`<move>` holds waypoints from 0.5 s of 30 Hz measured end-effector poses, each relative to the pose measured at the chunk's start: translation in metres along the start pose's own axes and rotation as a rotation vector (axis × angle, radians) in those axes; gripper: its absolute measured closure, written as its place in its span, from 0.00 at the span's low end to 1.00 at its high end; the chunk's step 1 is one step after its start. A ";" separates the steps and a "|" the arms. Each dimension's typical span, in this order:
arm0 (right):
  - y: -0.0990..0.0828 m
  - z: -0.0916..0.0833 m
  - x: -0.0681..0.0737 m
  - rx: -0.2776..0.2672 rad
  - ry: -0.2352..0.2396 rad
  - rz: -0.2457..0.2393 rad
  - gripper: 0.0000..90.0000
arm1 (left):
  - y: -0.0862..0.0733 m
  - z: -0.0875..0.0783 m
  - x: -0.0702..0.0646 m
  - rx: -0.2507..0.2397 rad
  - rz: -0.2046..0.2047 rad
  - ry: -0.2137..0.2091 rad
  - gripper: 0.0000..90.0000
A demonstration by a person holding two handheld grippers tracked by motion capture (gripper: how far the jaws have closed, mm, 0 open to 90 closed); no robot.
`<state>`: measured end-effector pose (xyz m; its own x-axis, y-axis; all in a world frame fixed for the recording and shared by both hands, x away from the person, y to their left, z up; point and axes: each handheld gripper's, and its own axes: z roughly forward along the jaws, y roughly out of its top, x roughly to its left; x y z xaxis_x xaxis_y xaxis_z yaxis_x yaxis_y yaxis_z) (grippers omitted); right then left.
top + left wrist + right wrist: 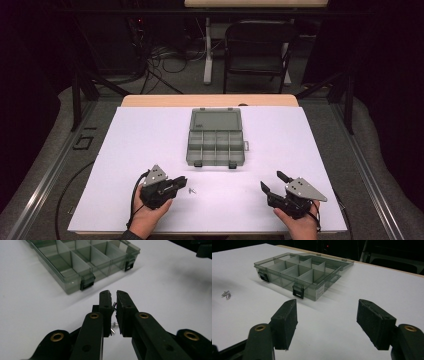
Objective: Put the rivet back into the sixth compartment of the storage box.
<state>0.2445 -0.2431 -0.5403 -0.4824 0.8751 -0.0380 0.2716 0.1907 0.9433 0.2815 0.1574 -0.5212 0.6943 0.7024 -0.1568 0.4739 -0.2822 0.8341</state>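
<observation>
Two hand-held grippers sit at the near edge of the white counter (150,140), both on the near side of the compartment box (216,137), which serves as landmark.

Left hand-held gripper (181,182): near-left of the box, held in the left hand (147,216). High view shows its jaws pointing right toward a few small metal screws (192,190) lying just beside the tips. Left gripper view adds what the high view cannot resolve: jaws nearly closed, a thin gap between the pads, a small metal piece (114,306) in the gap at mid-jaw. Cannot tell whether it is pinched or merely behind the jaws. One loose screw (113,327) lies on the counter below them.

Right hand-held gripper (273,182): near-right of the box, held in the right hand (300,225), grey three-cornered plate (305,189) on top. Right gripper view shows its jaws spread wide with bare counter between them; the screws (226,294) appear small, off to the left of the box front.

Compartment box: smoky clear plastic, centre of the counter, well apart from both grippers. Lid (216,120) open and lying flat on the far side. Gripper views show two black latches (298,292) on the near wall and upright dividers; compartments look empty.

Beyond the box: wooden counter edge (210,100), then a dark folding chair (257,47) and floor cables (165,60).
</observation>
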 end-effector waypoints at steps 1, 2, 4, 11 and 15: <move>0.000 0.000 0.000 0.001 -0.001 0.003 0.36 | 0.003 0.000 0.001 -0.011 -0.007 -0.001 0.92; 0.000 0.000 0.000 0.000 0.000 0.004 0.36 | 0.003 0.000 0.001 -0.011 -0.007 -0.001 0.92; 0.000 0.000 0.000 -0.002 -0.001 0.003 0.36 | 0.012 0.001 0.003 -0.040 -0.028 0.010 0.92; 0.000 0.000 -0.002 -0.001 0.001 0.012 0.35 | 0.041 0.009 0.002 -0.081 -0.023 0.033 0.92; 0.001 0.000 -0.001 -0.009 0.004 0.011 0.35 | 0.056 0.020 0.004 -0.081 -0.043 0.048 0.92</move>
<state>0.2450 -0.2440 -0.5391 -0.4828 0.8754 -0.0265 0.2695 0.1773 0.9465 0.3216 0.1319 -0.4860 0.6464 0.7440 -0.1692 0.4562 -0.1992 0.8673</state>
